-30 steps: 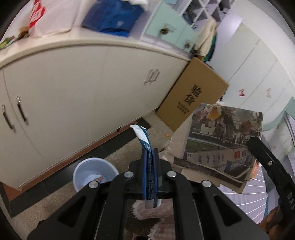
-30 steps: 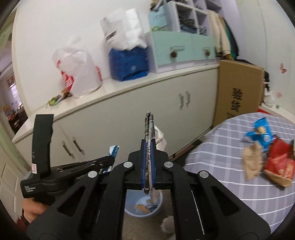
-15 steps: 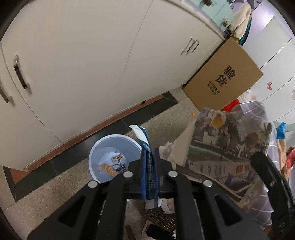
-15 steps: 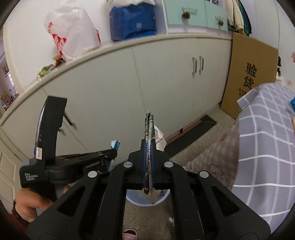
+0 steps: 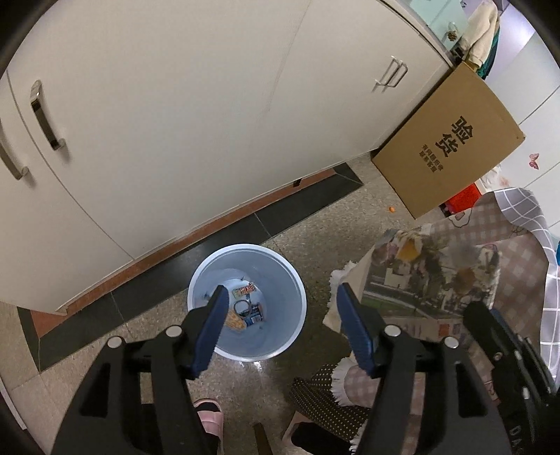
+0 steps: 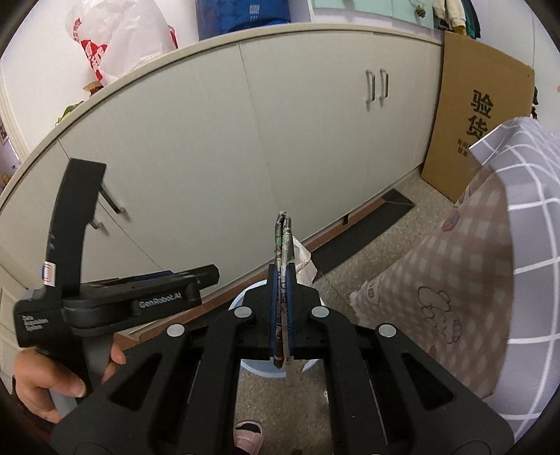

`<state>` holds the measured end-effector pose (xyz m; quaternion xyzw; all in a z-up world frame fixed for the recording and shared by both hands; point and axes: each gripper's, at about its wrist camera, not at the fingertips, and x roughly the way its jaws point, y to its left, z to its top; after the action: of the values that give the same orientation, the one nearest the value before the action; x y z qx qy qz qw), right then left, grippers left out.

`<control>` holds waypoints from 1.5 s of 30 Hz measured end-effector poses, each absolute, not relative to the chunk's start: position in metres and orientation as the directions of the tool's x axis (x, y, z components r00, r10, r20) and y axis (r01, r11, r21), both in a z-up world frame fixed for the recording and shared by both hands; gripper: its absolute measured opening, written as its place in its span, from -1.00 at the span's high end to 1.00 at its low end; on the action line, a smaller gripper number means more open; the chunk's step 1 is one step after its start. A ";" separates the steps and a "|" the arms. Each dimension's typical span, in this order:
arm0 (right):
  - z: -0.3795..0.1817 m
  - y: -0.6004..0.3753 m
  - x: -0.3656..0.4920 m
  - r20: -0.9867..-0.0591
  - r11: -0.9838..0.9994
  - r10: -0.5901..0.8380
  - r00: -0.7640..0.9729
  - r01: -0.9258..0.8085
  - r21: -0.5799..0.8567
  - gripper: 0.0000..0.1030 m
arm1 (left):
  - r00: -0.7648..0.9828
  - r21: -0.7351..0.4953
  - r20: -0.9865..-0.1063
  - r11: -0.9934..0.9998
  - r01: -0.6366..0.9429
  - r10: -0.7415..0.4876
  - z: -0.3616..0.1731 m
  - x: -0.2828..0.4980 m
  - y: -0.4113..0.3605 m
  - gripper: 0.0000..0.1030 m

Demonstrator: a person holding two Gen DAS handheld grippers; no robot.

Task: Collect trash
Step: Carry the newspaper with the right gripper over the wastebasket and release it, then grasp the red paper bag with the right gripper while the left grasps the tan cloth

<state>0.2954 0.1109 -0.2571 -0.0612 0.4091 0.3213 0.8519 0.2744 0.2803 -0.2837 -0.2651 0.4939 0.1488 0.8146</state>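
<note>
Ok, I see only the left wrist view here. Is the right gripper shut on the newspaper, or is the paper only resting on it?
Observer: The right gripper is shut on the folded newspaper, which sticks up past its pads.
Operator: Is the bin under it?
Observer: It seems so. Part of the bin shows below the fingers, but the gripper hides most of it.
Operator: What lies on the counter above?
Observer: A white plastic bag with red print, and a blue pack beside it.

bins: 1 (image 5: 280, 336) | cardboard boxes: 1 (image 5: 451, 143) | newspapers: 1 (image 5: 430, 283) | grippers: 2 (image 5: 280, 304) (image 6: 282, 276)
</note>
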 end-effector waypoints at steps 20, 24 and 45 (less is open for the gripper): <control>-0.270 0.137 0.296 -0.727 0.766 0.533 0.432 -0.611 0.199 0.87 | 0.473 -0.281 -0.881 0.787 -0.550 0.015 -0.279 0.258 0.297 -0.29; -0.271 0.139 0.302 -0.684 0.743 0.598 0.418 -0.608 0.278 -0.03 | 0.482 -0.288 -0.875 0.764 -0.578 0.034 -0.276 0.252 0.306 -0.35; -0.202 0.098 0.276 -0.619 0.805 0.548 0.563 -0.557 0.206 -0.27 | 0.606 -0.332 -0.794 0.804 -0.493 0.044 -0.198 0.234 0.267 -0.35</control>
<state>0.2762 0.0985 -0.2024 -0.0063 0.3477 0.3125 0.8840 0.2344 0.2668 -0.1976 -0.2705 0.4151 0.1574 0.8543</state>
